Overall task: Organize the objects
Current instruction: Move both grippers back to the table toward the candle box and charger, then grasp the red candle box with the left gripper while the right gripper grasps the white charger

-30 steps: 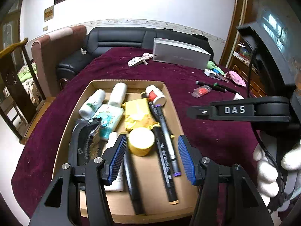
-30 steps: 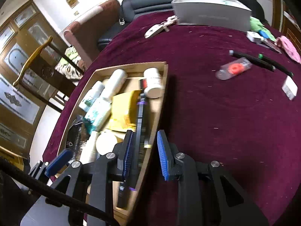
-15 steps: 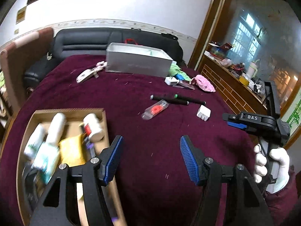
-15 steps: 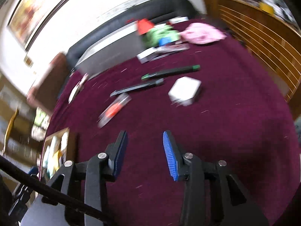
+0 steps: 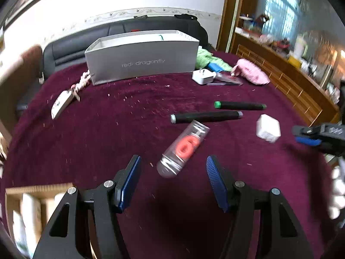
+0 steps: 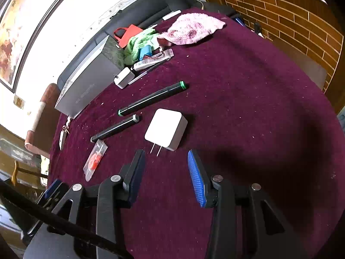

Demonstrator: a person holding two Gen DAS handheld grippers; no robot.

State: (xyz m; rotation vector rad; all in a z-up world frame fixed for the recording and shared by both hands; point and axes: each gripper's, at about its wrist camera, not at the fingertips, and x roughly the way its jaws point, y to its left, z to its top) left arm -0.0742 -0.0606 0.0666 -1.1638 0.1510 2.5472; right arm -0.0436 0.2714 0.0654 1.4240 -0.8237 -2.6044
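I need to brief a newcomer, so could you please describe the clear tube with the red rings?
On the maroon tablecloth, in front of the grey box, two black markers lie. The clear tube lies just nearer than those, the only transparent item, with red rings inside.

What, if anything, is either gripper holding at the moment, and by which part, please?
Nothing is held. The left gripper stands open just short of the clear tube; the right gripper stands open just short of the white charger.

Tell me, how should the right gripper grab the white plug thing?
Grip the charger by its two flat side faces, coming from above with the right gripper. It lies flat with its prongs pointing at the gripper, so avoid that end.
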